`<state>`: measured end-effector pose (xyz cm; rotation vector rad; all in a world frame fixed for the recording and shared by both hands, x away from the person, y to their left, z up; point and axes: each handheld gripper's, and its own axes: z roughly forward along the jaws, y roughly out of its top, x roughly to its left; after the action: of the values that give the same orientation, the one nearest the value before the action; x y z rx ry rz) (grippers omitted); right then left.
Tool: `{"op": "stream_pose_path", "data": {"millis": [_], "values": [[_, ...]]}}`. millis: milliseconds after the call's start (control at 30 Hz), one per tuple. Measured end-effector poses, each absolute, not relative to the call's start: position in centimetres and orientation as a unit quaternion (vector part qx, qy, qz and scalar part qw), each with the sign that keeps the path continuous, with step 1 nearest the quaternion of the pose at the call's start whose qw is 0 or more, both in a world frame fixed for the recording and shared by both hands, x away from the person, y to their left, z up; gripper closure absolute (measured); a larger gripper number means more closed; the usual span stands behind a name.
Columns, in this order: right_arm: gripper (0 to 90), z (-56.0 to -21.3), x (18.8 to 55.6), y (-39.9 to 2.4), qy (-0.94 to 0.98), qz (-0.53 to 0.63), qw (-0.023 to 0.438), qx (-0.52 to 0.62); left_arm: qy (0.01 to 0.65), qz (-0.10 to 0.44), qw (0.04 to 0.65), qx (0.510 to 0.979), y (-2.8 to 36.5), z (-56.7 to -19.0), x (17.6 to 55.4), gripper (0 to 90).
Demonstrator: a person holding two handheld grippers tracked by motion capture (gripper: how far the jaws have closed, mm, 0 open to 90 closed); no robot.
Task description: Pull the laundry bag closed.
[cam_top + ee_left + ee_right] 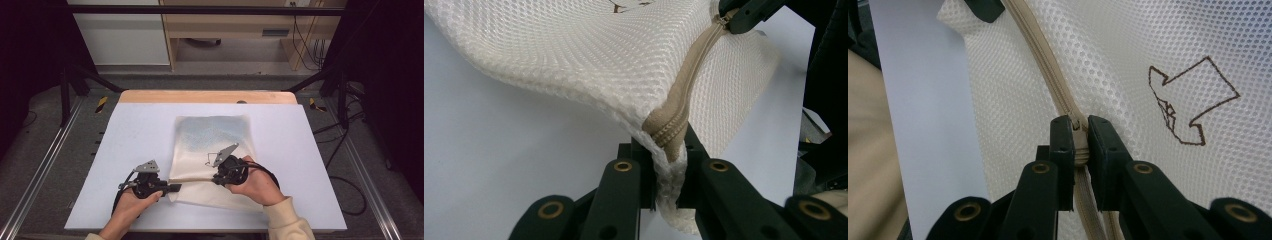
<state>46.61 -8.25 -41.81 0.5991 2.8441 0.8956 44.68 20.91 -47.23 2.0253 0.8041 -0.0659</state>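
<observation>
A cream mesh laundry bag (212, 150) lies on the pale table (130, 135), a little right of its middle, with its far half showing a bluish tint through the netting and its near edge bunched up between the two hands. The left gripper (172, 188) sits at the bag's near left corner, and in the left gripper view (667, 165) its jaws are pressed together on the mesh corner right at the end of the tan zipper (684, 100), lifting that corner slightly off the table. The right gripper (218, 176) rests on top of the bag nearer its middle; in the right gripper view (1076, 150) its jaws are closed tight on the zipper (1048, 65) at the slider, with the zipper tape running away toward the other gripper's black tip at the top of that view. Just beside the right jaw a brown outlined arrow (1190, 102) is drawn on the mesh; no lettering or brand can be read anywhere on the bag. Nothing else lies on the table around the bag. Beyond the far edge stand a wooden desk (230, 30) and hanging cables (310, 45), well apart from the work, and black frame bars flank both sides.
</observation>
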Motion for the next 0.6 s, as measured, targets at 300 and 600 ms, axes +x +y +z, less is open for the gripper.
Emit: {"op": "stream_pose_path", "data": {"millis": [300, 600], "values": [[81.7, -41.8, 46.6, -8.9, 0.931, 0.299, 0.054, 0.202, 0.327, -0.025, 0.463, 0.823, 21.1, -47.1, 44.7, 82.8], [81.7, -41.7, 46.5, -9.8, 0.928, 0.301, 0.056, 0.21, 0.329, -0.024, 0.464, 0.822, 21.2, -47.1, 44.8, 82.9]]}}
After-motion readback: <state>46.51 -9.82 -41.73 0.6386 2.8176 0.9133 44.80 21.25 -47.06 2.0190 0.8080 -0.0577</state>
